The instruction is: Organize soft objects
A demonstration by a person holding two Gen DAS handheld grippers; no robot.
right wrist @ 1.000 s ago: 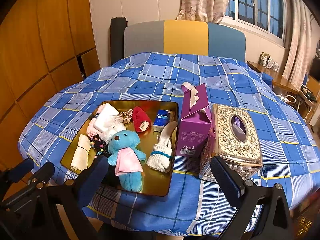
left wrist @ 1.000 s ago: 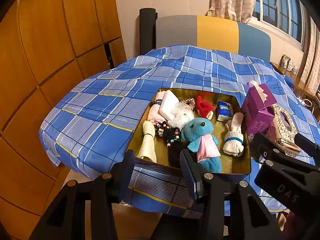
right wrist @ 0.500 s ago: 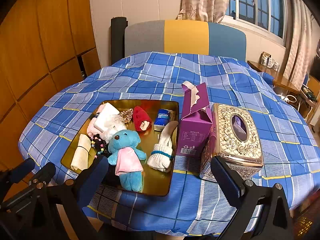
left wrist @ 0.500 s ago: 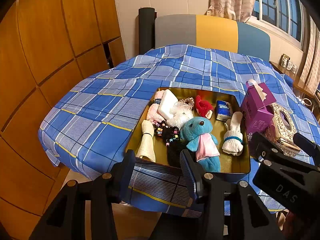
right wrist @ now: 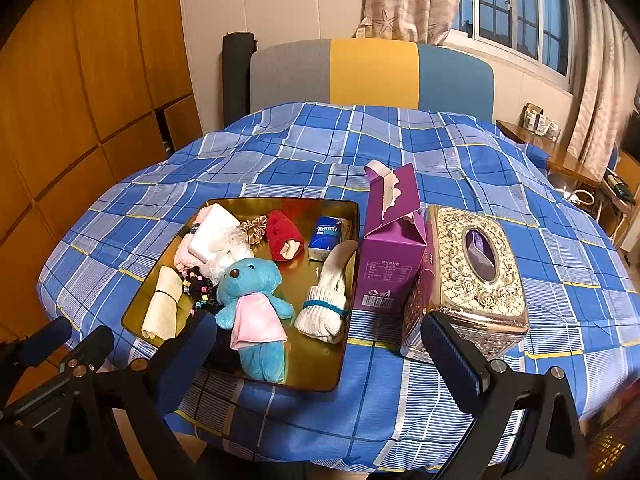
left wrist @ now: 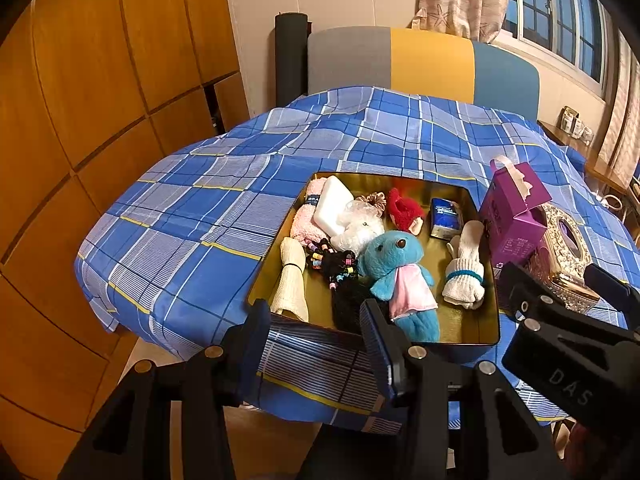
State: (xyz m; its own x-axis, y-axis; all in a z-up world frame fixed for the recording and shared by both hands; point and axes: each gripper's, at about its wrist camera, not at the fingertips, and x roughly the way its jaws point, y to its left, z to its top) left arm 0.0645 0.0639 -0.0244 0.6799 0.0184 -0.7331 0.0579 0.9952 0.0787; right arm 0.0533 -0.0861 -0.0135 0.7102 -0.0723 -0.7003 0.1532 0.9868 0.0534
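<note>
On the worktop (right wrist: 460, 168) the soft things lie crowded in the gold tray (right wrist: 344, 364). Left to right: cream roll (right wrist: 162, 306) at the tray's 8 o'clock, hair ties (right wrist: 198, 288), blue bear (right wrist: 254, 304) at 6, white sock (right wrist: 328, 300) at 4.

Risk, as I judge it: a grab at the bear could drag the touching hair ties along, or nudge the tray off the near edge.

The left gripper (left wrist: 316, 320) hovers low before the tray's near rim, jaws partly apart, empty. The right gripper (right wrist: 316, 344) hovers level, jaws wide, empty, spanning bear to tissue box (right wrist: 476, 268).
</note>
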